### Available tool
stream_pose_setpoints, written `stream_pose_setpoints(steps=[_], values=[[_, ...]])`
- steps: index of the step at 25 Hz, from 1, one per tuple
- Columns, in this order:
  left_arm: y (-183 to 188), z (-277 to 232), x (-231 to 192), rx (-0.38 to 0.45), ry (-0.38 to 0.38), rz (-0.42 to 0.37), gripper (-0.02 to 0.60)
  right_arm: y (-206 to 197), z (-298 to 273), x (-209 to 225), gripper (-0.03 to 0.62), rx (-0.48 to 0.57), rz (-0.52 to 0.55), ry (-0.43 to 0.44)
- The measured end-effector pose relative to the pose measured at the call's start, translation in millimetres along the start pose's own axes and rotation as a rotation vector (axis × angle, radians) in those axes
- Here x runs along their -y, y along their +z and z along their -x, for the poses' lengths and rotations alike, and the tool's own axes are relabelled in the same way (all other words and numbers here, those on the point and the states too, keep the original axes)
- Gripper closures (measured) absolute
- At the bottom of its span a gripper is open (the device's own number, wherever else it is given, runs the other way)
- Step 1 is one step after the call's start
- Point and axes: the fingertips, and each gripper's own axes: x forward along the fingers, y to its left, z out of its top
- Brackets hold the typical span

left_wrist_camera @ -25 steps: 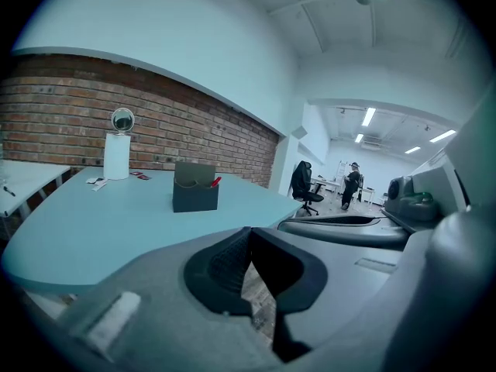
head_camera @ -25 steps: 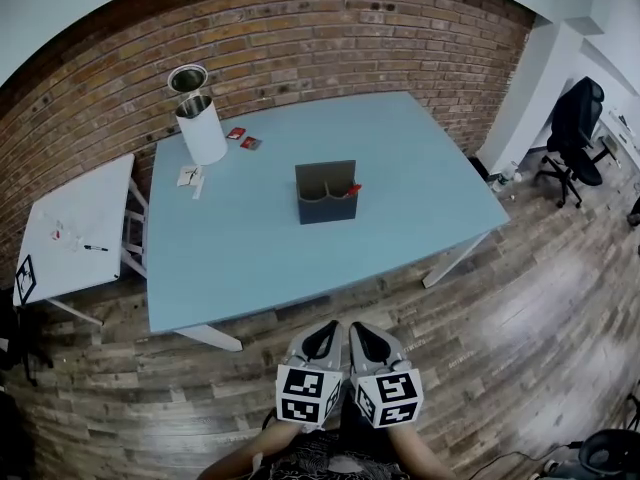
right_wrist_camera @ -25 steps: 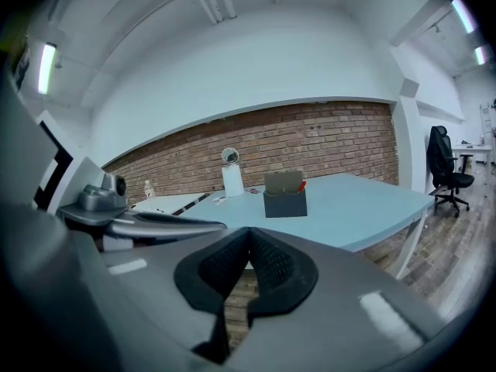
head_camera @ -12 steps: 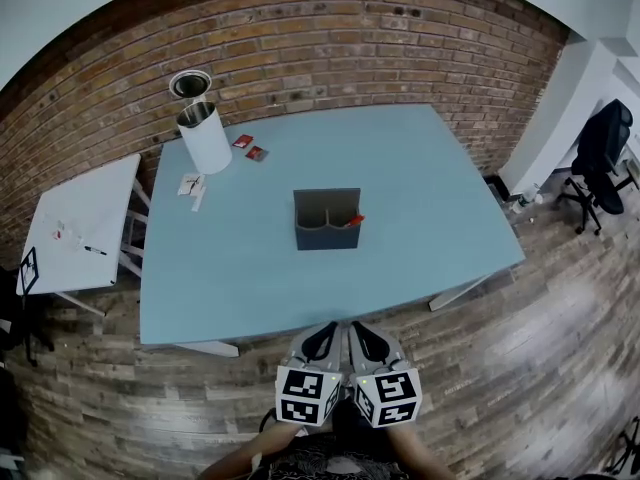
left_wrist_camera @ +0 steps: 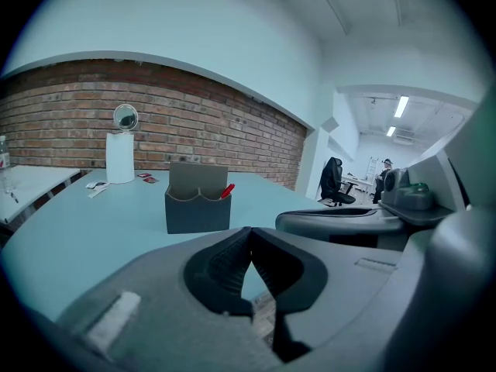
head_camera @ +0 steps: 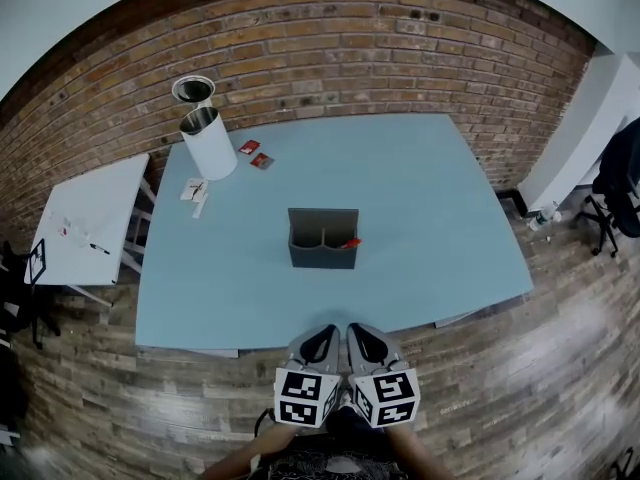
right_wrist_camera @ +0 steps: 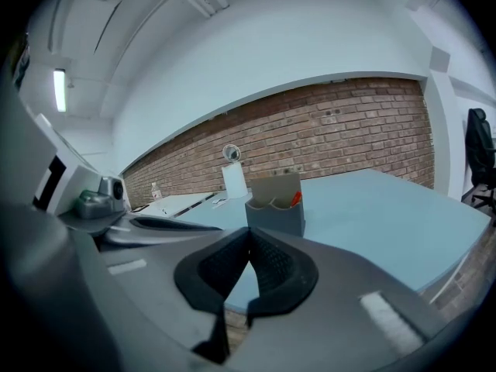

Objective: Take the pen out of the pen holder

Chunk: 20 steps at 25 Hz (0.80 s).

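Note:
A dark grey pen holder (head_camera: 323,239) stands near the middle of the light blue table (head_camera: 420,198). A red pen (head_camera: 350,243) leans out of its right compartment. The holder (left_wrist_camera: 197,202) and pen (left_wrist_camera: 226,191) also show in the left gripper view, and the holder (right_wrist_camera: 276,206) with the pen (right_wrist_camera: 295,199) in the right gripper view. My left gripper (head_camera: 320,341) and right gripper (head_camera: 361,340) are side by side before the table's near edge, well short of the holder. Both are shut with nothing between their jaws.
A white paper-towel roll (head_camera: 208,143) and a round mirror (head_camera: 193,91) stand at the table's far left corner, with red packets (head_camera: 256,155) and papers (head_camera: 194,192) nearby. A small white table (head_camera: 85,218) is at the left, a brick wall (head_camera: 350,58) behind, an office chair (head_camera: 620,183) at the right.
The view has shifted toward the table: the table and pen holder sit lower and more central in the head view. Both grippers stay shut, side by side.

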Motion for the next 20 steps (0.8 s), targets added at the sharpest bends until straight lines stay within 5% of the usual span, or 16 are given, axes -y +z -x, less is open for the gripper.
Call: stream_pose_setpoints(steps=[20], values=[[19.6,-36.6,-10.5,-0.006,0.066,0.008,0.588,15.6,-31.7,32.6,0.591,-0.012,-0.009,0.063]])
